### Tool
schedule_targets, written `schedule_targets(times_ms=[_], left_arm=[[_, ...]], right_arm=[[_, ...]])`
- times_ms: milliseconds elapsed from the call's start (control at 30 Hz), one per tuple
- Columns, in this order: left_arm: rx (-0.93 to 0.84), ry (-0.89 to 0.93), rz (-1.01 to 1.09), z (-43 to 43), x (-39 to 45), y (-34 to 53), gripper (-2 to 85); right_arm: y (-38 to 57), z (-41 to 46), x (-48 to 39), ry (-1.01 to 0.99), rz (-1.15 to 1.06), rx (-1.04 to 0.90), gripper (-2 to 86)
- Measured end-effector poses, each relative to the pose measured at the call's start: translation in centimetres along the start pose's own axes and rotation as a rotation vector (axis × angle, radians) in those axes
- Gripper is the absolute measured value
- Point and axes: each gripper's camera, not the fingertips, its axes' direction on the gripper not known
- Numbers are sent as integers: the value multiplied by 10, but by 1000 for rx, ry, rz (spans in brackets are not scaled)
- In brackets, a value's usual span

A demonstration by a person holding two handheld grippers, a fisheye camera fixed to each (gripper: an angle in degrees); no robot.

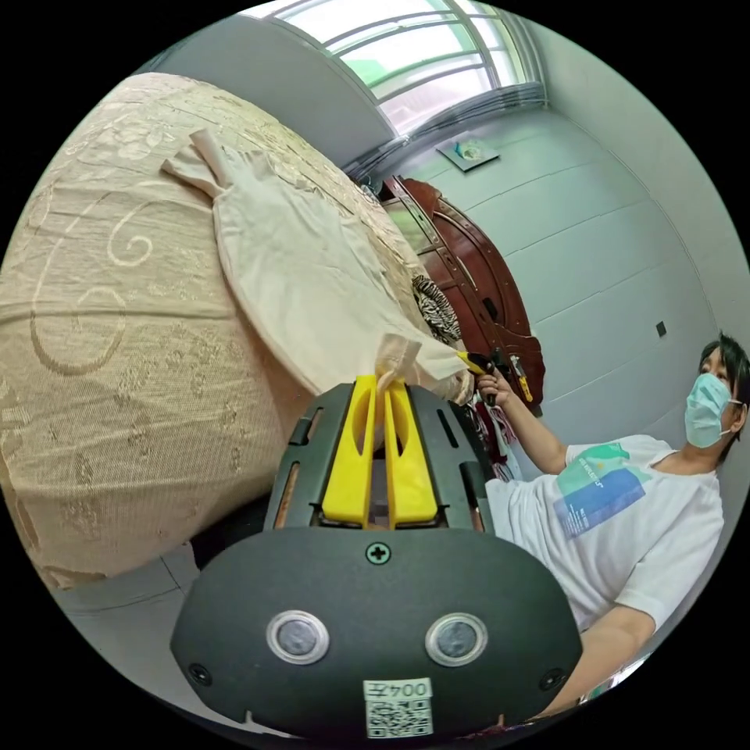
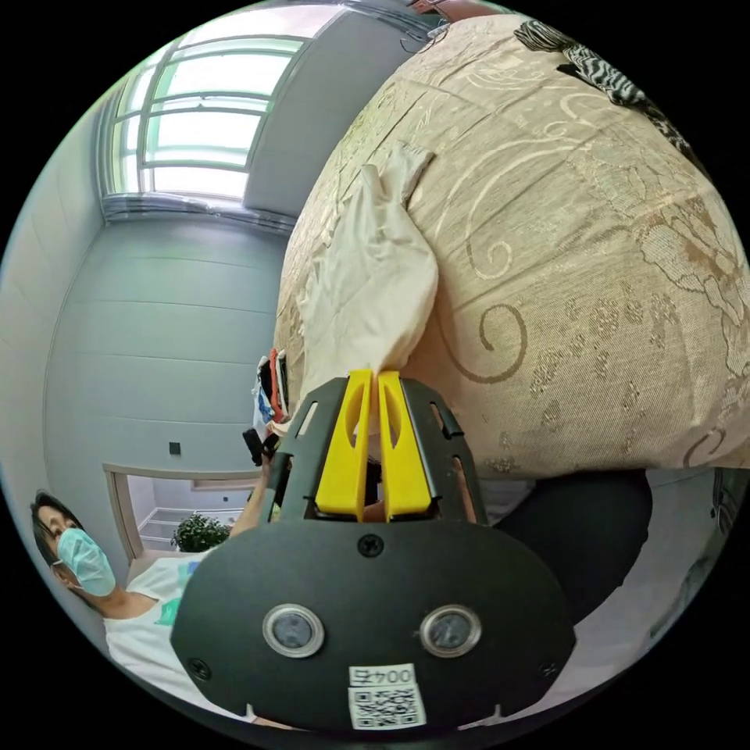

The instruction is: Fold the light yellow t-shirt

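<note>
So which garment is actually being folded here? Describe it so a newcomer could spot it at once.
Start at the big bed with the beige scroll-patterned bedspread. Lying on it is the light yellow t-shirt, its near edge pinched by the left gripper and right gripper. It is plain and pale, unlike the zebra-striped cloth farther along the bed.

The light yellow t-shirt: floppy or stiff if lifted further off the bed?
Probably floppy: the light yellow t-shirt bunches where the left gripper and right gripper pinch it. Likely light: it drapes thinly over the bedspread.
</note>
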Motion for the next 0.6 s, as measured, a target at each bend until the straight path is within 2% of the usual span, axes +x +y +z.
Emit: schedule_targets(times_ms=[167, 333, 600], left_arm=[[12, 27, -28, 33, 54, 41, 6], [-12, -14, -58, 55, 105, 59, 7], [-54, -80, -63, 50, 203, 87, 19]], right_arm=[[43, 29, -1, 37, 57, -34, 7], [76, 52, -32, 170, 25, -63, 14], [116, 55, -79, 261, 64, -66, 49]])
